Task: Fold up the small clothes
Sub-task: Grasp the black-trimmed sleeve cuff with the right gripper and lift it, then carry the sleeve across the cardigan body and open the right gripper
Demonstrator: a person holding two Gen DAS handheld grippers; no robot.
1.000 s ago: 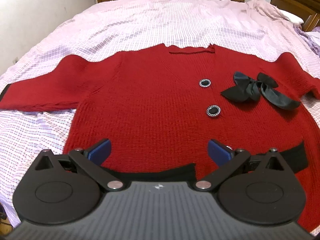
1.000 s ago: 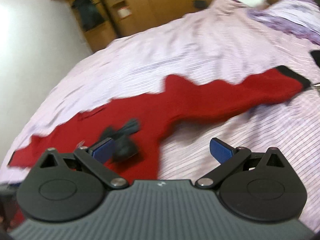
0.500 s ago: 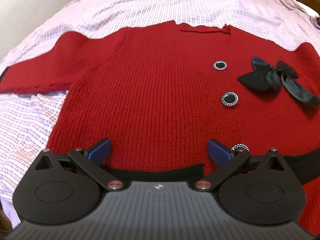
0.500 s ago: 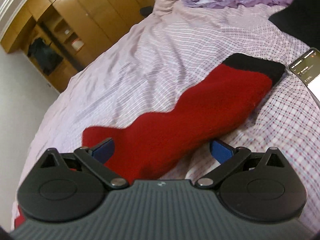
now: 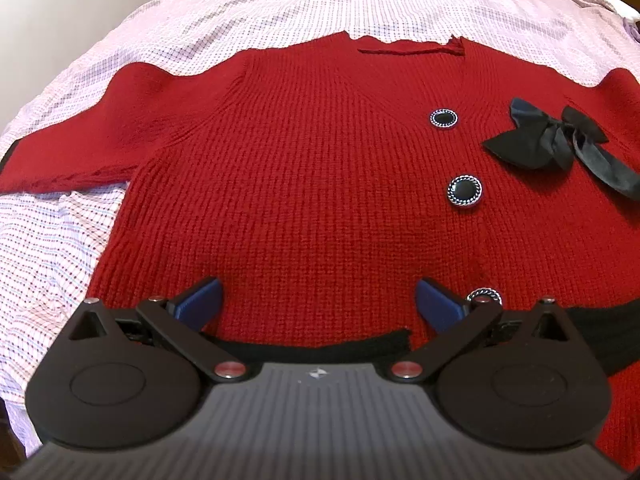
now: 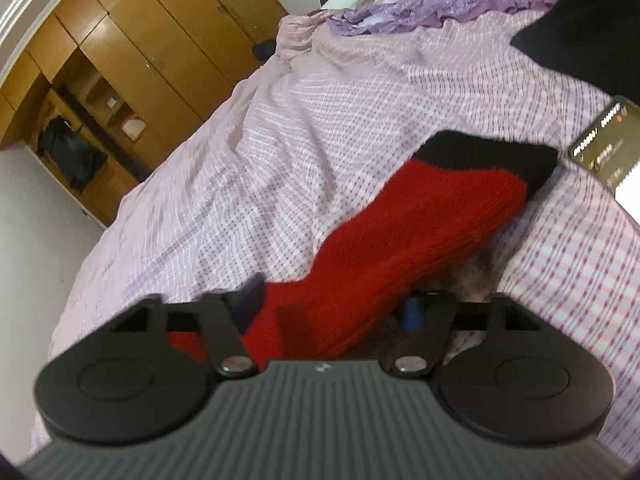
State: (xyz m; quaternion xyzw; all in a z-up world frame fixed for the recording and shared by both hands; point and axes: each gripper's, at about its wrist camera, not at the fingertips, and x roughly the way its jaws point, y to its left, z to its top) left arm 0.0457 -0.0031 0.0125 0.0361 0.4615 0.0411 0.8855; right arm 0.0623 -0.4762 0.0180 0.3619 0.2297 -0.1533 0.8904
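A red knit cardigan [image 5: 320, 160] lies flat, front up, on the bed, with black buttons [image 5: 464, 191], a black bow [image 5: 552, 140] and a black hem band [image 5: 320, 346]. My left gripper [image 5: 318, 300] hovers open just above the hem, nothing between its blue pads [image 5: 200, 300]. In the right wrist view the cardigan's sleeve [image 6: 400, 232], ending in a black cuff [image 6: 492, 156], runs between the jaws of my right gripper [image 6: 330, 306]. Those jaws are closing on the sleeve, and the fabric bunches between the pads.
A checked lilac bedsheet [image 5: 280, 12] covers the bed. A phone [image 6: 604, 148] lies beside the cuff. Dark fabric [image 6: 592, 32] and crumpled purple cloth [image 6: 440, 12] lie beyond it. A wooden wardrobe [image 6: 140, 40] stands behind the bed.
The right gripper swung along to the sleeve, rolled, and its jaws went from wide apart to narrowed around the sleeve. The left gripper sank slightly toward the hem and stayed open.
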